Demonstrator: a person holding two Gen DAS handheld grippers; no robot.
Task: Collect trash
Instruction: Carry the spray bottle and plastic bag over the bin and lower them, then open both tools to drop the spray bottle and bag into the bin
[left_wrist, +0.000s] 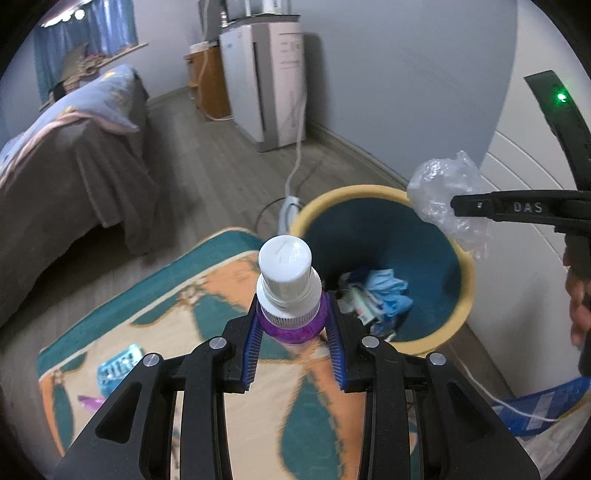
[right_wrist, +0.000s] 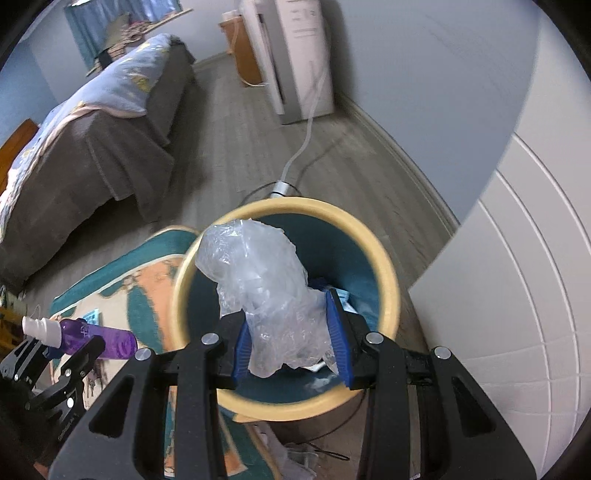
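My left gripper (left_wrist: 295, 325) is shut on a purple bottle with a white cap (left_wrist: 290, 291), held over the rug just left of the bin. The bin (left_wrist: 384, 192) has a yellow rim and a teal inside, and holds blue and white trash (left_wrist: 384, 295). My right gripper (right_wrist: 290, 332) is shut on a crumpled clear plastic wrap (right_wrist: 258, 273), which hangs right over the bin's mouth (right_wrist: 388, 273). The right wrist view also shows the purple bottle (right_wrist: 110, 341) in the left gripper (right_wrist: 55, 350) at the lower left. In the left wrist view the plastic wrap (left_wrist: 443, 195) sits above the bin's right rim.
The bin stands on a wood floor by a white panelled door (right_wrist: 517, 277). A teal and orange rug (left_wrist: 184, 314) carries a small blue packet (left_wrist: 118, 365) and a purple scrap (left_wrist: 90, 402). A bed (left_wrist: 66, 155), a white appliance (left_wrist: 266, 81) and its cable (left_wrist: 295, 173) lie beyond.
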